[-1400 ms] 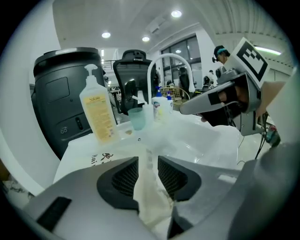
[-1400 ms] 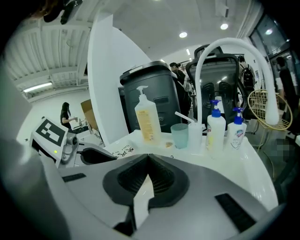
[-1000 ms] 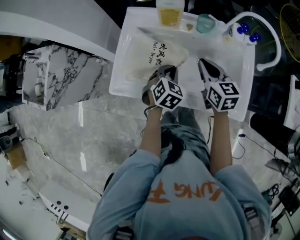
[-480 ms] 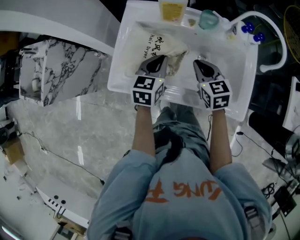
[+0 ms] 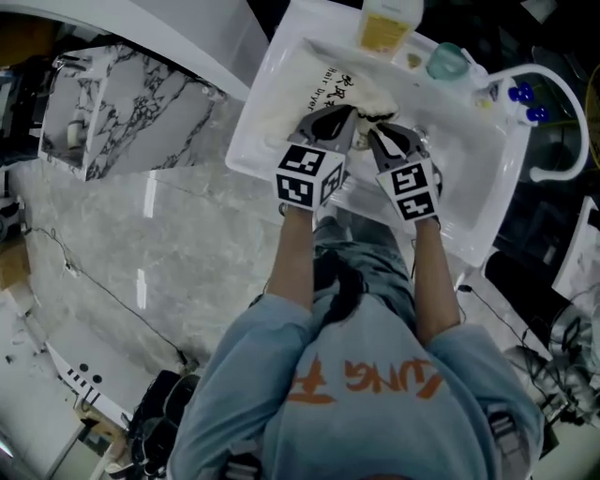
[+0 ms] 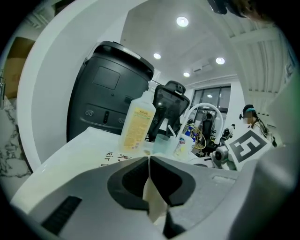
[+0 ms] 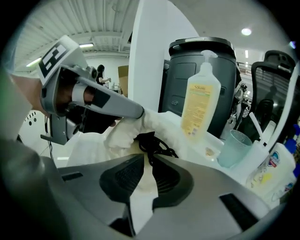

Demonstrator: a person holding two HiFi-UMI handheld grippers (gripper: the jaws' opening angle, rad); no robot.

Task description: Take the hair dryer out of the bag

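A cream cloth bag printed "Hair Dryer" lies in a white tray. My left gripper is shut on the rim of the bag's mouth; a strip of cream cloth shows pinched between its jaws. My right gripper is right beside it at the mouth, and its jaws are opening a little. A black cord of the hair dryer pokes out of the bag just at their tips. The dryer's body is hidden inside. The left gripper lifts the rim.
A yellow soap bottle and a teal cup stand at the tray's far edge, with small bottles and a white curved pipe to the right. A marble block sits left of the tray.
The right gripper has moved left and down to the bag's mouth, close beside the left one. The left gripper has rolled and lifted the bag's rim.
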